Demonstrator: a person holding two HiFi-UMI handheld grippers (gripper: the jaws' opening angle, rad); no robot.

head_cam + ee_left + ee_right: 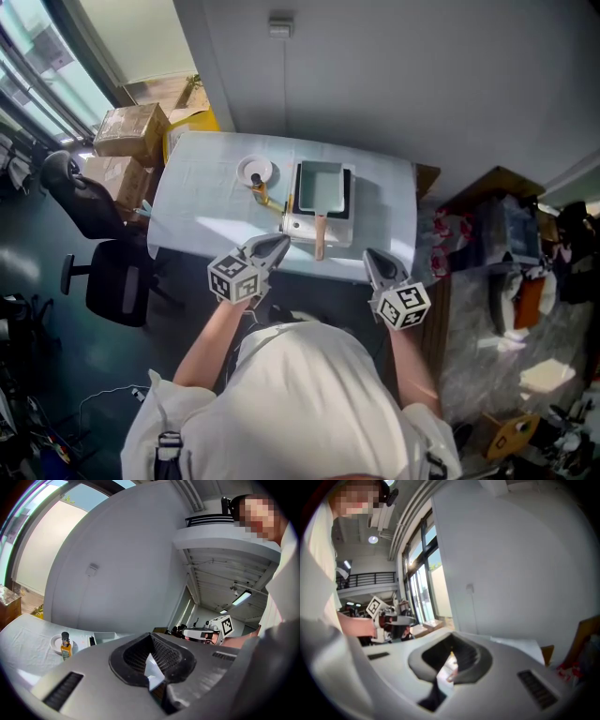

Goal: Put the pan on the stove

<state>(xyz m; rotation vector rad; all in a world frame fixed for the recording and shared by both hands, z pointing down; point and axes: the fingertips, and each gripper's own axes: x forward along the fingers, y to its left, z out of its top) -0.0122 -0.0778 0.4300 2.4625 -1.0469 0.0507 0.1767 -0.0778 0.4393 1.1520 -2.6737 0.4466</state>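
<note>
The pan (319, 186), a rectangular teal one with a wooden handle (320, 236), sits on top of the stove (350, 195) at the middle of the white-covered tabletop (197, 202). Its long axis runs from the wall side of the tabletop to the near edge. The handle points straight back toward the person and crosses the stove's silver front.

Just left of the stove, a small white plate (254, 170) carries a little bottle (259, 190) of yellow liquid with a dark cap.

Both grippers hover at the near edge of the tabletop, well apart from the pan. The left gripper (275, 247) is on the handle's left and the right gripper (371, 257) on its right. Each has its jaws closed together with nothing between them, and each points across the tabletop.

To the left, off the tabletop, are a black office chair (94, 214) and stacked cardboard boxes (131, 131).
</note>
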